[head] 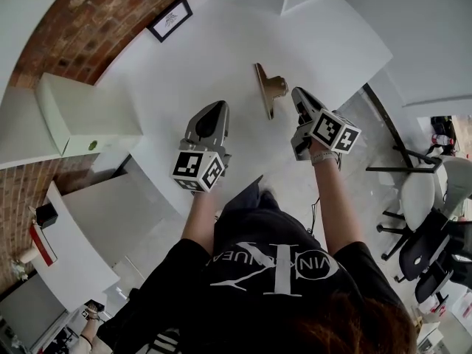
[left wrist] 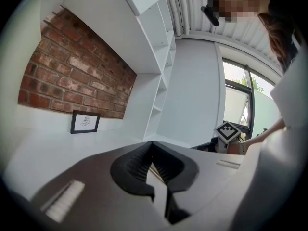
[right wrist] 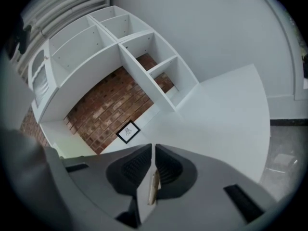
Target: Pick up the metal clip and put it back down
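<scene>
White curved tabletop (head: pixel 221 57) fills the middle of the head view, bare apart from the metal clip (head: pixel 267 88), which sits twd the far right part of it. The clip is brass-coloured, a long flat plate w/ a handle pointing at the right tongs (head: pixel 298 98).

In the right gripper view the right tongs (right wrist: pixel 153 150) are clenched on a thin brass edge of the clip (right wrist: pixel 154 186), seen end-on betw. the ribbed pads. Can't tell if the clip's lower edge touches the tabletop or is just off it.

Left tongs (head: pixel 220 108) hover over the tabletop nearer the person, left of the clip and apart from it. In the left gripper view they (left wrist: pixel 152 148) are closed tip to tip w/ nothing betw. them.

Room:
- A red brick wall (head: pixel 88 28) runs along the far left.
- A small black-framed picture (head: pixel 169 18) stands on the tabletop against it.
- White open shelving (right wrist: pixel 110 47) rises above the bricks.
- A white cabinet (head: pixel 81 116) is left of the tabletop.
- Grey floor and black-and-white office chairs (head: pixel 428 249) are at right.
- A window (left wrist: pixel 240 105) shows in the left gripper view, daylight behind.

The person wears a black tee.
</scene>
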Demonstrator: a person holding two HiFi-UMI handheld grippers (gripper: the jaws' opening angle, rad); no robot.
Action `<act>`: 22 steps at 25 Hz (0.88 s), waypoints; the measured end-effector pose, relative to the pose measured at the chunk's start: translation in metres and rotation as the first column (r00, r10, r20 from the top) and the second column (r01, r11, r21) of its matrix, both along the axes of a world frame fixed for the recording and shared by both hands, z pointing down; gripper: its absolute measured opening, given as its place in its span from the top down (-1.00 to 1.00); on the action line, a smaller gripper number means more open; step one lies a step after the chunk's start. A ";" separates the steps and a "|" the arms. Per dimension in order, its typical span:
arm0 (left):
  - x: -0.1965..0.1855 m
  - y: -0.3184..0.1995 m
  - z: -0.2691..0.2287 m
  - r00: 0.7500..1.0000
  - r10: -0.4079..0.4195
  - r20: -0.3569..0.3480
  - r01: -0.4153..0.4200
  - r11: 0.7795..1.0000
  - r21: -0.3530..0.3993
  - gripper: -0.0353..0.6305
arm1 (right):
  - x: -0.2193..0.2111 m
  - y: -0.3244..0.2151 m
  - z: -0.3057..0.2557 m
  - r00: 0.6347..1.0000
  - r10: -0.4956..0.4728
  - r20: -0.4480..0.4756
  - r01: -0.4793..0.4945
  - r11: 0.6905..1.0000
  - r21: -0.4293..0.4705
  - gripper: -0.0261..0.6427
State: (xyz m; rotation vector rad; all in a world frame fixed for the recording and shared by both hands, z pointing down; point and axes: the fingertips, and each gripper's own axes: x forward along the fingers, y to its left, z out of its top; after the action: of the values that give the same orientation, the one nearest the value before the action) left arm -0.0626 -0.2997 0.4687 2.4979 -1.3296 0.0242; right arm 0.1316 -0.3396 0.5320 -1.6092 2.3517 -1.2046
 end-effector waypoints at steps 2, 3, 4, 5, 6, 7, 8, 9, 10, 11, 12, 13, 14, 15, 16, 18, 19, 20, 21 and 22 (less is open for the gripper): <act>-0.001 0.004 -0.005 1.000 -0.003 0.007 0.003 1.000 0.009 0.86 | 0.001 0.004 -0.012 0.999 -0.017 -0.028 0.018 0.999 0.034 0.84; -0.001 0.006 -0.007 1.000 -0.006 0.010 0.006 1.000 0.015 0.86 | 0.002 0.007 -0.017 0.999 -0.024 -0.043 0.026 0.998 0.048 0.84; -0.003 0.008 -0.010 1.000 -0.010 0.012 0.009 1.000 0.020 0.86 | 0.002 0.009 -0.021 0.998 -0.030 -0.058 0.033 0.998 0.061 0.84; -0.004 0.010 -0.012 1.000 -0.013 0.015 0.013 1.000 0.025 0.86 | 0.003 0.012 -0.026 0.997 -0.033 -0.072 0.038 0.997 0.073 0.84; -0.005 0.012 -0.015 1.000 -0.017 0.017 0.016 0.999 0.031 0.86 | 0.005 0.015 -0.030 0.996 -0.035 -0.085 0.043 0.996 0.084 0.84; -0.005 0.013 -0.018 1.000 -0.020 0.018 0.020 0.999 0.037 0.86 | 0.006 0.017 -0.034 0.994 -0.039 -0.098 0.048 0.994 0.096 0.84; -0.006 0.015 -0.020 1.000 -0.024 0.020 0.024 0.999 0.044 0.86 | 0.007 0.019 -0.039 0.993 -0.042 -0.110 0.054 0.993 0.108 0.84; -0.006 0.017 -0.023 0.999 -0.029 0.021 0.028 0.998 0.051 0.86 | 0.008 0.021 -0.044 0.991 -0.046 -0.122 0.061 0.991 0.121 0.84; -0.007 0.018 -0.026 0.999 -0.034 0.022 0.032 0.998 0.057 0.86 | 0.009 0.022 -0.049 0.990 -0.050 -0.134 0.069 0.988 0.136 0.84; -0.008 0.020 -0.029 0.999 -0.038 0.023 0.037 0.997 0.064 0.86 | 0.009 0.024 -0.054 0.988 -0.055 -0.147 0.077 0.986 0.151 0.84; -0.009 0.022 -0.032 0.999 -0.043 0.024 0.041 0.997 0.069 0.86 | 0.009 0.026 -0.060 0.985 -0.059 -0.162 0.086 0.982 0.167 0.84; -0.011 0.024 -0.034 0.999 -0.047 0.026 0.045 0.996 0.074 0.86 | 0.009 0.028 -0.065 0.982 -0.063 -0.179 0.096 0.978 0.183 0.84; -0.011 0.027 -0.036 0.998 -0.051 0.028 0.049 0.996 0.078 0.86 | 0.008 0.031 -0.070 0.978 -0.067 -0.199 0.107 0.974 0.199 0.84; -0.012 0.030 -0.038 0.998 -0.054 0.031 0.051 0.995 0.080 0.86 | 0.008 0.035 -0.076 0.973 -0.069 -0.221 0.118 0.969 0.216 0.84; -0.013 0.033 -0.039 0.998 -0.057 0.033 0.054 0.995 0.082 0.86 | 0.008 0.038 -0.081 0.968 -0.070 -0.243 0.128 0.964 0.232 0.84; -0.014 0.039 -0.042 0.997 -0.064 0.036 0.060 0.994 0.090 0.86 | 0.009 0.044 -0.091 0.958 -0.069 -0.277 0.145 0.954 0.264 0.84; -0.014 0.041 -0.044 0.997 -0.067 0.036 0.064 0.993 0.095 0.86 | 0.010 0.046 -0.095 0.955 -0.068 -0.290 0.152 0.948 0.278 0.84; -0.015 0.043 -0.047 0.997 -0.071 0.036 0.067 0.993 0.101 0.87 | 0.011 0.049 -0.100 0.951 -0.066 -0.302 0.158 0.943 0.293 0.84; -0.016 0.046 -0.049 0.997 -0.074 0.036 0.070 0.992 0.108 0.87 | 0.012 0.052 -0.104 0.948 -0.063 -0.313 0.164 0.938 0.307 0.84; -0.017 0.048 -0.052 0.996 -0.078 0.036 0.073 0.991 0.115 0.86 | 0.014 0.054 -0.109 0.944 -0.060 -0.326 0.169 0.932 0.320 0.84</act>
State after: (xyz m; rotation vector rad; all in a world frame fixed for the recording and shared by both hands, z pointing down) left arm -0.0796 -0.2513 0.4165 2.5503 -1.4799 -0.0176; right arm 0.1453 -0.2851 0.4230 -1.6535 2.6867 -0.5271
